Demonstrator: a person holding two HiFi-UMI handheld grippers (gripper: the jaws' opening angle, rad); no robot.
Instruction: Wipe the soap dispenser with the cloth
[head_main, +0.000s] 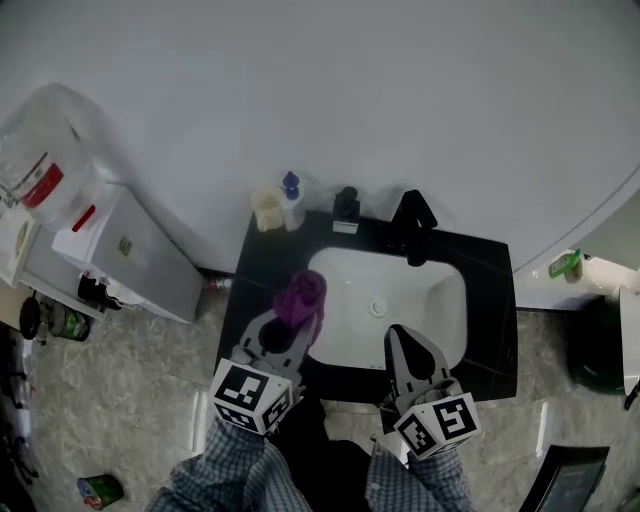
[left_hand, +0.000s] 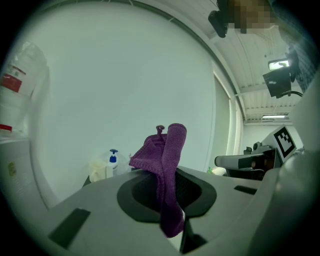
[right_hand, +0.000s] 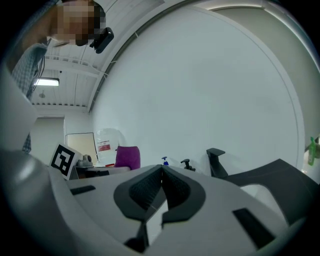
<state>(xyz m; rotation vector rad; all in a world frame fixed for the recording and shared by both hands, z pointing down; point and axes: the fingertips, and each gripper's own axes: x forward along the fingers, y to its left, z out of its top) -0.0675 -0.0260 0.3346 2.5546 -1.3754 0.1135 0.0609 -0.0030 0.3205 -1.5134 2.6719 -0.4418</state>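
A purple cloth (head_main: 303, 300) (left_hand: 165, 170) hangs bunched from my left gripper (head_main: 290, 325) (left_hand: 167, 197), which is shut on it above the left front of the black counter (head_main: 262, 270). My right gripper (head_main: 402, 345) (right_hand: 161, 172) is shut and holds nothing, over the front edge of the white sink (head_main: 430, 300). The black soap dispenser (head_main: 346, 209) (right_hand: 187, 164) stands at the back of the counter, left of the black faucet (head_main: 413, 226) (right_hand: 216, 161), well ahead of both grippers. The cloth (right_hand: 127, 157) also shows in the right gripper view.
A blue-pump bottle (head_main: 291, 200) (left_hand: 113, 161) and a cream cup (head_main: 266, 209) stand at the counter's back left corner. A white cabinet (head_main: 125, 255) with a plastic bag (head_main: 45, 150) is to the left. A green bottle (head_main: 565, 264) sits on a ledge at right.
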